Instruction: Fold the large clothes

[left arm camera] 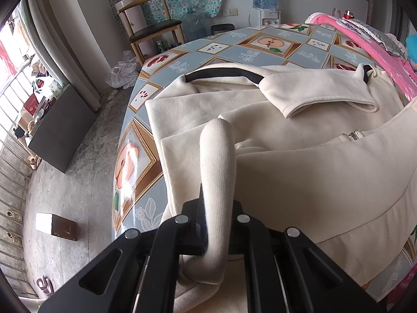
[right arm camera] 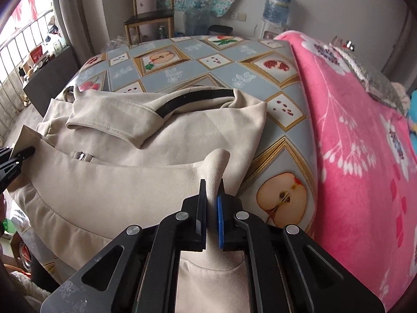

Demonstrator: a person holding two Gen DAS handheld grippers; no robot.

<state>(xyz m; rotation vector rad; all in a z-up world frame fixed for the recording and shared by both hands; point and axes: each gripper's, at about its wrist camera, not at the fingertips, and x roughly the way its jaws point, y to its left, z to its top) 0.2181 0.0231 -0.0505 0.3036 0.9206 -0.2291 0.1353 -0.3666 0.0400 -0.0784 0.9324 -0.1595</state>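
The cream jacket lies across the table, collar at the far edge, hem nearest. The left gripper and right gripper are each clamped tight on a ribbed hem corner. The body stretches away from both jaws, so the fold likely runs forward toward the collar.

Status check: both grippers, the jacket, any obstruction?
Left gripper shut on ribbed hem. Right gripper shut on hem too. Cream jacket lying on table. Nothing obstructing; pink blanket alongside.
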